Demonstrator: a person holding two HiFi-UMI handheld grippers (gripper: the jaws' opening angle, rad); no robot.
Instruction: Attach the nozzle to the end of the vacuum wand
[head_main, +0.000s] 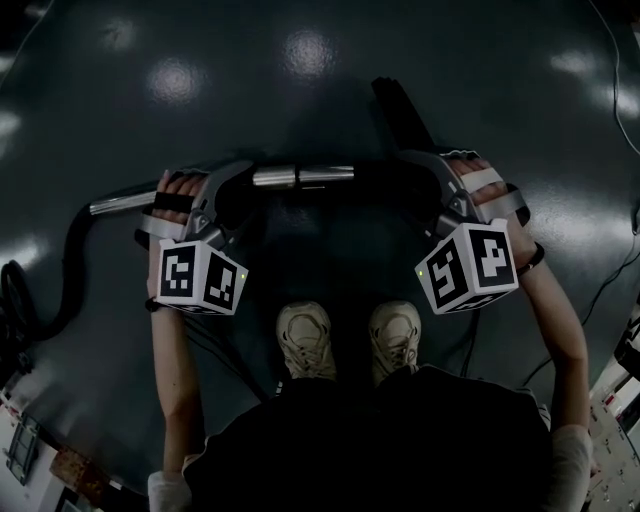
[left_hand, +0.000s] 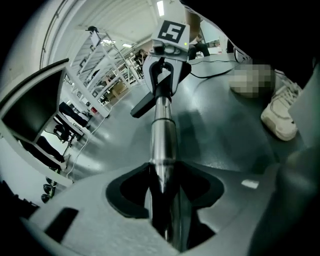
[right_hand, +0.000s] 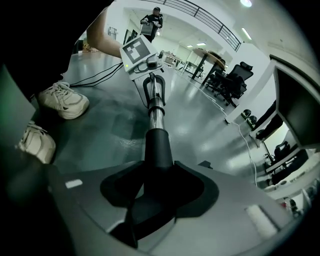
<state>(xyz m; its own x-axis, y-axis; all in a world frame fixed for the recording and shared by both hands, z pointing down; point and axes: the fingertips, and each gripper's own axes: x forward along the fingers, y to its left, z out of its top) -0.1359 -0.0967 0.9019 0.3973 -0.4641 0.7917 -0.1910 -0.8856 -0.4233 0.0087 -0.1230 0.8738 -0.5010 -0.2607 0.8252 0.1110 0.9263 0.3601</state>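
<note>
While both grippers are carrying the two halves in mid-air over our shoes (head_main: 305, 340), the main risk is a crooked join. The left gripper (left_hand: 162, 200) has its jaws part closed on the chrome vacuum wand (left_hand: 163, 135), with the tube lying in the notch between them. The right gripper (right_hand: 155, 190) clamps in the same way on the black collar of the nozzle (right_hand: 157, 147).

The wand's tip meets that collar between the two grippers, roughly level and well above the grey floor (head_main: 300, 60). We cannot tell from either gripper view whether it is pushed fully home.

Several things could go wrong from here:
- **Binding:** if we press while the tube sits at a slight angle to the collar, the tip could bind on the rim instead of sliding in.
- **Slipping:** the polished metal looks slick, so a firm push might make it skid back through the left pads rather than seat.
- **Hose drag:** the black hose (head_main: 70, 250) trailing off to our left could drag that end sideways and spoil the line-up.
- **Twisting:** the nozzle's long free end sticks out beyond the right jaws and may twist in the grip.
- **Dropping:** a dropped part would land by our feet.

We see no box, bin or tray. The only hollow thing is the nozzle's collar, and it holds the wand tip.
</note>
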